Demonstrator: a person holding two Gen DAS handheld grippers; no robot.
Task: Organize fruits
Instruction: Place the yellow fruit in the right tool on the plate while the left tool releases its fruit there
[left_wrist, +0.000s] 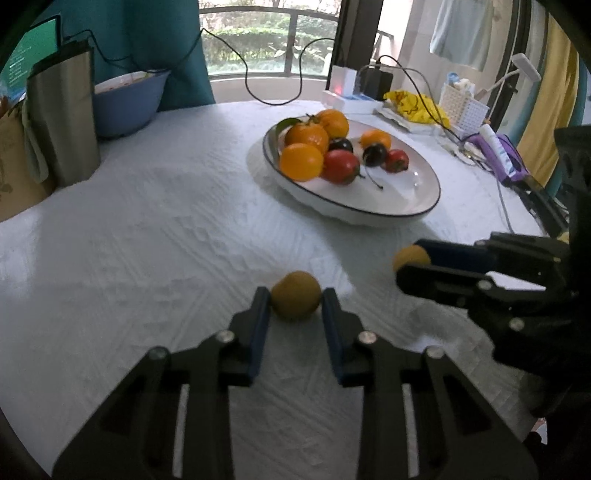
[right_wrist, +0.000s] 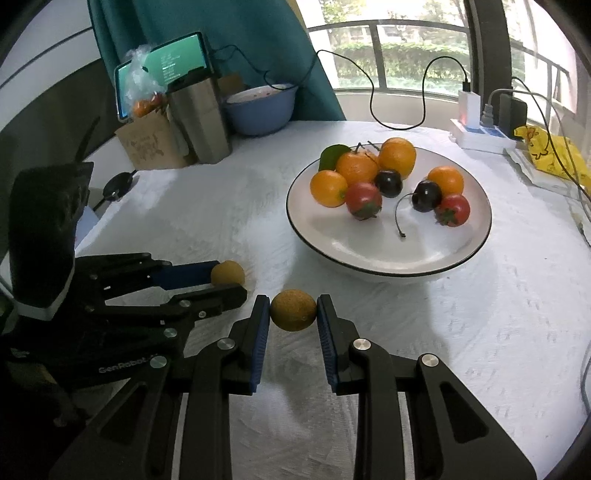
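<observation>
A white plate with a dark rim (left_wrist: 417, 199) (right_wrist: 461, 254) holds several oranges, two dark cherries and two red fruits. My left gripper (left_wrist: 295, 301) is shut on a small brown round fruit (left_wrist: 296, 295) low over the white tablecloth; that gripper also shows in the right wrist view (right_wrist: 226, 280) with its fruit (right_wrist: 227, 272). My right gripper (right_wrist: 293, 310) is shut on a second small brown fruit (right_wrist: 293, 310), near the plate's front left; it shows in the left wrist view (left_wrist: 408, 264) with its fruit (left_wrist: 410, 257).
At the back left stand a steel container (right_wrist: 201, 122), a blue bowl (right_wrist: 264, 107), a cardboard box (right_wrist: 147, 146) and a screen (right_wrist: 173, 62). A power strip with chargers and cables (right_wrist: 480, 133), a yellow bag (right_wrist: 550, 155) and a white basket (left_wrist: 461, 105) lie at the right.
</observation>
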